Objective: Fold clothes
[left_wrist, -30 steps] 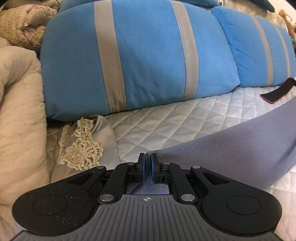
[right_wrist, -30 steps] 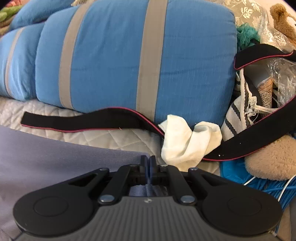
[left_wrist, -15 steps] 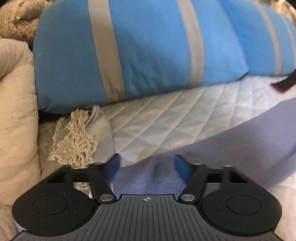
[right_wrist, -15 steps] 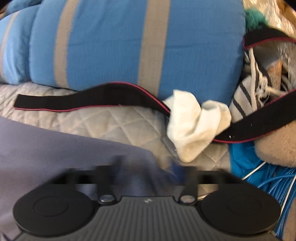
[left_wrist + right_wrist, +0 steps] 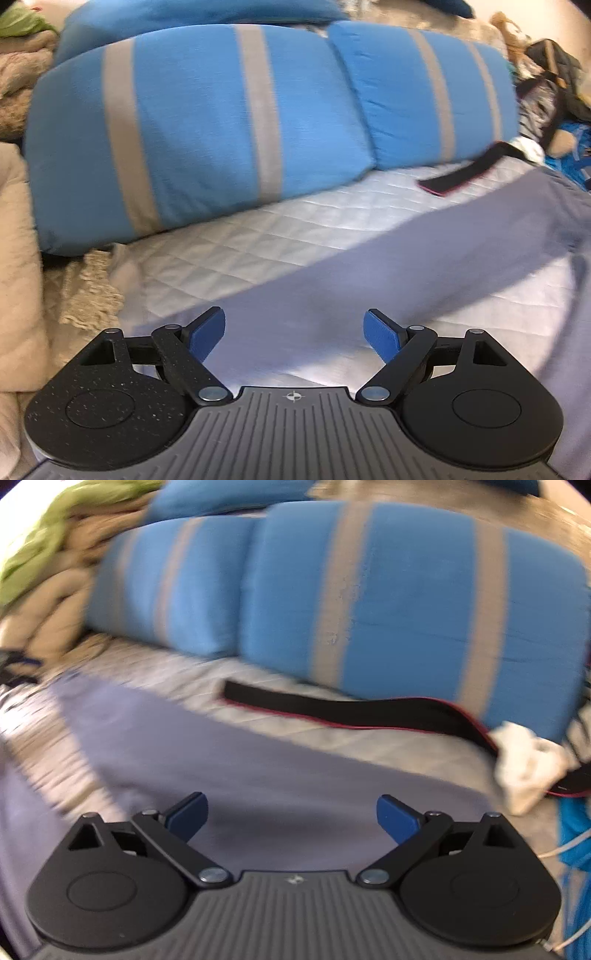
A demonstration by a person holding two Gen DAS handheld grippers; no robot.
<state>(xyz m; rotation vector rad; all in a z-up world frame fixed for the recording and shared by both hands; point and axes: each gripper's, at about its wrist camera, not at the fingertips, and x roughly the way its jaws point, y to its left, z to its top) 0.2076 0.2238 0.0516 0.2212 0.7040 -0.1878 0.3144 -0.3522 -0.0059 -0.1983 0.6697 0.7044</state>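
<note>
Hovering over the lavender garment [image 5: 424,258], the left gripper [image 5: 294,334] has its blue pads [image 5: 207,334] spread wide with nothing between them. The right gripper [image 5: 291,818] is likewise wide open and empty above the same garment [image 5: 258,775]. The cloth lies flat across the quilted mattress [image 5: 258,236], reaching toward its right edge. Beyond it, a black strap with red trim [image 5: 351,709] rests near a crumpled white cloth [image 5: 528,771]. Farthest back, blue cushions with grey stripes [image 5: 207,125] line the mattress's rear edge.
</note>
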